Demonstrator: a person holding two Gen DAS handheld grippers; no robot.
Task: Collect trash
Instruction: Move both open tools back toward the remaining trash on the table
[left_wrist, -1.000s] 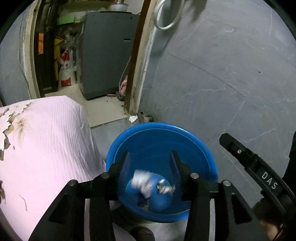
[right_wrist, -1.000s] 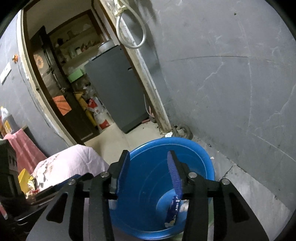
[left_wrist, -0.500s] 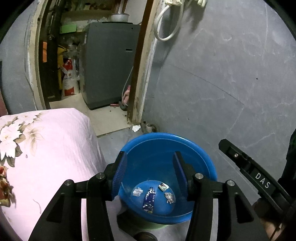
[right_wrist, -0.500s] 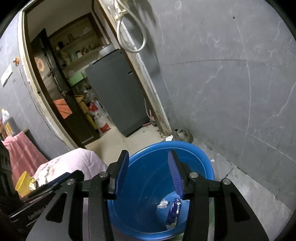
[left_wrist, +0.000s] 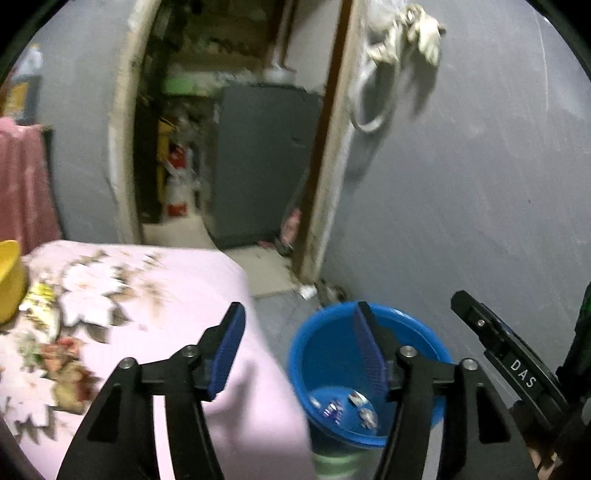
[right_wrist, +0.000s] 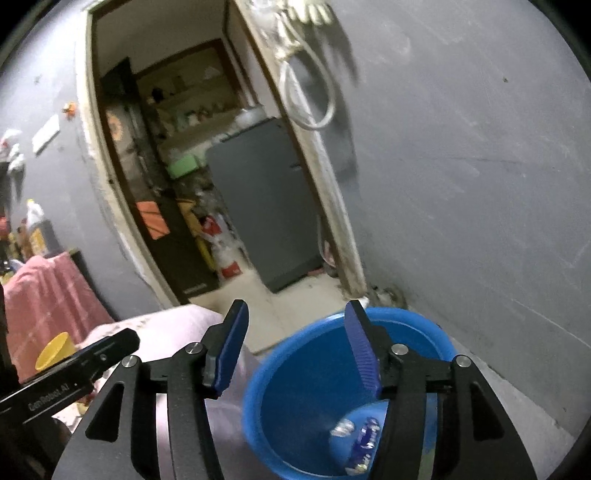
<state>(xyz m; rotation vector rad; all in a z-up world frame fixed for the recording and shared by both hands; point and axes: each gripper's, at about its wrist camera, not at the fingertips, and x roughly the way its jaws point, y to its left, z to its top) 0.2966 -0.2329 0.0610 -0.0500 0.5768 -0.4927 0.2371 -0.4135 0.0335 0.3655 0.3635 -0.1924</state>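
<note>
Left wrist view, stock as it stands. Item 1: left gripper (left_wrist: 297, 349), jaws apart and opening, nothing between the pads; it points across the edge of the bed toward the basin, an empty tool, judged free for the next pick. Item 2: blue basin (left_wrist: 417, 328), set on the floor just beside the bed corner and near the grey wall (left_wrist: 480, 184), a spot that lets scraps from the bed go in with a short reach. Item 3: wrappers (left_wrist: 351, 406), about 4 small pieces lying loose on the basin bottom, so the collected trash is in the basin, not in either tool. Item 4: bed cover (left_wrist: 147, 295), pink with a flower print, blurred; a yellow cup (left_wrist: 9, 280) and a yellow printed packet (left_wrist: 40, 295) sit at its far left, and the packet is judged a likely further piece of trash, though too smeared to be sure. Right wrist view. Item 5: right gripper (right_wrist: 295, 349), jaws likewise apart and opening, nothing clamped, its right finger over the basin (right_wrist: 424, 325) mouth with a blue wrapper (right_wrist: 365, 439) and a pale scrap (right_wrist: 341, 428) below it. Item 6: doorway (right_wrist: 221, 184) behind, with a grey cabinet (right_wrist: 266, 199); no part in the task.
</note>
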